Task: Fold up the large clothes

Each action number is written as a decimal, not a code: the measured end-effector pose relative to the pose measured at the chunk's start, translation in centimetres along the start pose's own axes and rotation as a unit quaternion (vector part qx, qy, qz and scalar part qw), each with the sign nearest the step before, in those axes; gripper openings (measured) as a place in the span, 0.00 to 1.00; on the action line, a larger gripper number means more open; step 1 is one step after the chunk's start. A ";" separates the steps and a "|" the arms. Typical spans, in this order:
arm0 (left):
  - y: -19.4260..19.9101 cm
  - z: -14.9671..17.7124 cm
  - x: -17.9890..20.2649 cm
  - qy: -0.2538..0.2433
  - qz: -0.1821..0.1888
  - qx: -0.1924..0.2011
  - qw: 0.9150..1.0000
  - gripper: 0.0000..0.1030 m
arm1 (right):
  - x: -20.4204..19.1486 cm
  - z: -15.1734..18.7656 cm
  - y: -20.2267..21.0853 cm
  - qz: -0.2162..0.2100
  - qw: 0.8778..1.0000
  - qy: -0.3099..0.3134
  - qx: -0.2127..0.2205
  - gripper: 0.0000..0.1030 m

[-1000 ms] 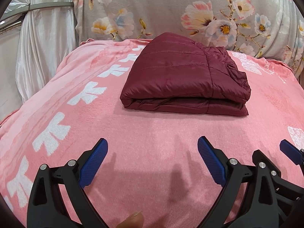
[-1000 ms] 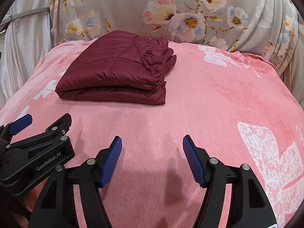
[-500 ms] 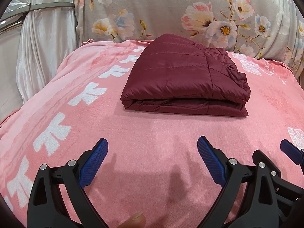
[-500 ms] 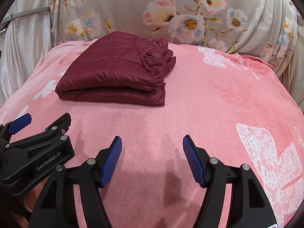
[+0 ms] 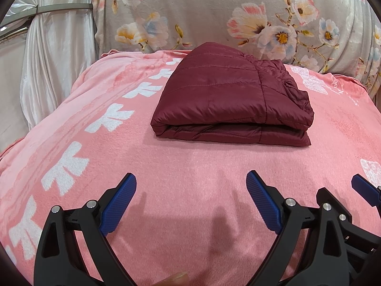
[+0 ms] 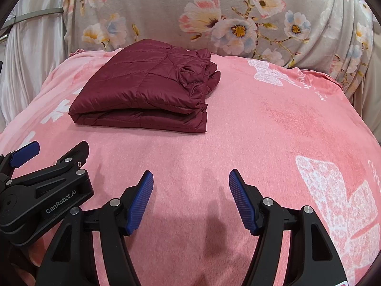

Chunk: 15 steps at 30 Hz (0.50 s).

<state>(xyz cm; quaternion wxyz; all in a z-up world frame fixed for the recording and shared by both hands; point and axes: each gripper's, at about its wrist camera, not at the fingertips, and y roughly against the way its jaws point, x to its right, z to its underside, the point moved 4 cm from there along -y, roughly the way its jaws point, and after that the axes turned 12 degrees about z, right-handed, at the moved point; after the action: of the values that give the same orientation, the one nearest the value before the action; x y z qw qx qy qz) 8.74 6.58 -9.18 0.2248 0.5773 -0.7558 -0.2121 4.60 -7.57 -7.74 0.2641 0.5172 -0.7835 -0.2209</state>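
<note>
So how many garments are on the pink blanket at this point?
1. A single maroon quilted jacket, folded into a compact stack, lies on the pink blanket toward its far side, in front of the floral cover. No other garment shows in either view.

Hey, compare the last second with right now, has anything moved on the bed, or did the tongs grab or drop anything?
Almost nothing changed. Both views drift very slightly, so the folded maroon jacket sits marginally lower in frame. Nothing was grabbed or released. The left tongs and right tongs stay open and empty above the pink blanket, and the jacket stays folded.
</note>
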 end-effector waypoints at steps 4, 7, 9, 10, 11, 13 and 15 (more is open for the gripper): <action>0.0 0.0 0.0 0.000 -0.001 0.000 1.000 0.87 | -0.1 0.0 0.1 0.001 1.000 0.000 0.000 0.63; 0.0 0.0 0.0 0.000 0.000 0.001 1.000 0.86 | -0.2 0.0 0.1 0.001 1.000 -0.001 0.000 0.63; 0.0 0.0 0.0 0.000 -0.001 0.000 1.000 0.86 | -0.1 0.0 0.1 0.002 1.000 0.000 0.000 0.63; 0.0 0.0 0.0 0.000 -0.001 0.000 1.000 0.86 | -0.1 0.0 0.1 0.001 1.000 0.000 0.000 0.63; 0.0 0.0 0.0 0.000 0.000 0.000 1.000 0.86 | -0.1 0.0 0.1 0.001 1.000 0.000 0.000 0.63; 0.0 0.0 0.0 0.000 -0.001 0.001 1.000 0.86 | -0.2 0.0 0.1 0.001 1.000 0.000 0.001 0.63; 0.0 0.0 0.0 0.001 0.001 0.001 1.000 0.86 | -0.2 0.0 0.1 0.002 1.000 0.000 0.001 0.63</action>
<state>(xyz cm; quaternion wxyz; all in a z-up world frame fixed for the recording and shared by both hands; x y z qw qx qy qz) 8.73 6.60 -9.21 0.2250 0.5772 -0.7561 -0.2110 4.61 -7.37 -7.72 0.2640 0.5161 -0.7845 -0.2201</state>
